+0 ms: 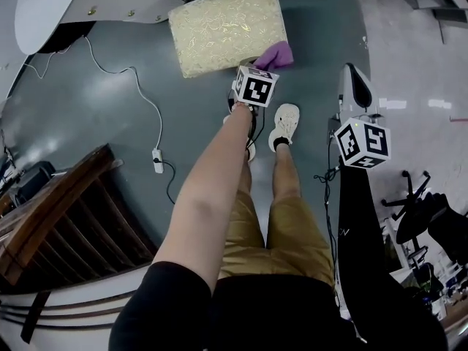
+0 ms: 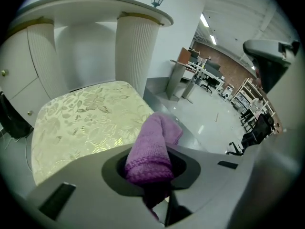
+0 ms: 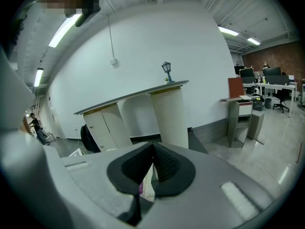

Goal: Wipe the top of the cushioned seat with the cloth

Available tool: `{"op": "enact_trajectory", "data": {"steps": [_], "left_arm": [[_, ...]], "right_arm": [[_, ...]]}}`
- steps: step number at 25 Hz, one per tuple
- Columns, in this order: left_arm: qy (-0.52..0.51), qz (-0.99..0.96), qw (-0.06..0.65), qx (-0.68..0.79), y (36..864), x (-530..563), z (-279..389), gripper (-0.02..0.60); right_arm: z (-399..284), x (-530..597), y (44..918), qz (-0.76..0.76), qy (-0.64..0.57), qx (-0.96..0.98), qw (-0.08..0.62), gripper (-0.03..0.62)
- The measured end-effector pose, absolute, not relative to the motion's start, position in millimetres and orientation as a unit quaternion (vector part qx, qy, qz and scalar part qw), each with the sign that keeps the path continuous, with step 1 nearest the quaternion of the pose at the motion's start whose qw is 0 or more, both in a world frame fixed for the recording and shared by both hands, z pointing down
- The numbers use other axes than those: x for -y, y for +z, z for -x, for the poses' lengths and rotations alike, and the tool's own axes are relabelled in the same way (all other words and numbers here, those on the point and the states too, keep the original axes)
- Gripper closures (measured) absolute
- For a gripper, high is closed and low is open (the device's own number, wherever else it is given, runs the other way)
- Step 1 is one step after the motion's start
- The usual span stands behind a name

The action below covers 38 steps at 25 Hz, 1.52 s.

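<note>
Purple cloth (image 2: 152, 149) clamped in left gripper (image 2: 153, 185), at cushioned seat's (image 2: 86, 118) near right corner, seat top running off leftward; right gripper (image 3: 145, 178) closed, empty, well clear of seat.

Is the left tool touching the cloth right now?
Touching. The left gripper view shows the left tool with its jaws clamped on the cloth, which sticks out ahead of them.
</note>
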<state>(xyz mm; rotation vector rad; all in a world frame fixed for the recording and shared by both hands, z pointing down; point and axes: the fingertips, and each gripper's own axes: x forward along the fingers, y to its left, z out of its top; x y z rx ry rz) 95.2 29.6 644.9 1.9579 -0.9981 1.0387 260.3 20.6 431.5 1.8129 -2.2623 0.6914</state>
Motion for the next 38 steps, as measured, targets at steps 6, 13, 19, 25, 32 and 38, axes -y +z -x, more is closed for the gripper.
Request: {"op": "enact_trajectory", "data": {"steps": [6, 13, 19, 25, 32, 38], "left_arm": [[0.402, -0.732, 0.358, 0.419, 644.0, -35.4, -27.8, 0.492], [0.404, -0.692, 0.371, 0.469, 647.2, -47.2, 74.9, 0.493], [0.41, -0.659, 0.38, 0.503, 647.3, -63.0, 159.2, 0.492], [0.387, -0.631, 0.393, 0.546, 633.2, -77.3, 217.3, 0.494], [0.329, -0.678, 0.341, 0.562, 553.5, -62.5, 225.2, 0.494], [0.244, -0.734, 0.248, 0.584, 406.8, -30.5, 215.0, 0.494]], "right_arm": [[-217.3, -12.6, 426.6, -0.579, 0.225, 0.779, 0.086, 0.594], [-156.7, -13.2, 425.4, -0.555, 0.223, 0.796, 0.094, 0.594], [-107.6, -15.5, 420.6, -0.54, 0.222, 0.807, 0.095, 0.594], [-79.0, -16.1, 404.9, -0.537, 0.209, 0.811, 0.097, 0.594], [-60.6, -15.7, 362.3, -0.542, 0.186, 0.815, 0.09, 0.594], [-57.5, -9.7, 290.9, -0.55, 0.162, 0.817, 0.062, 0.594]]}}
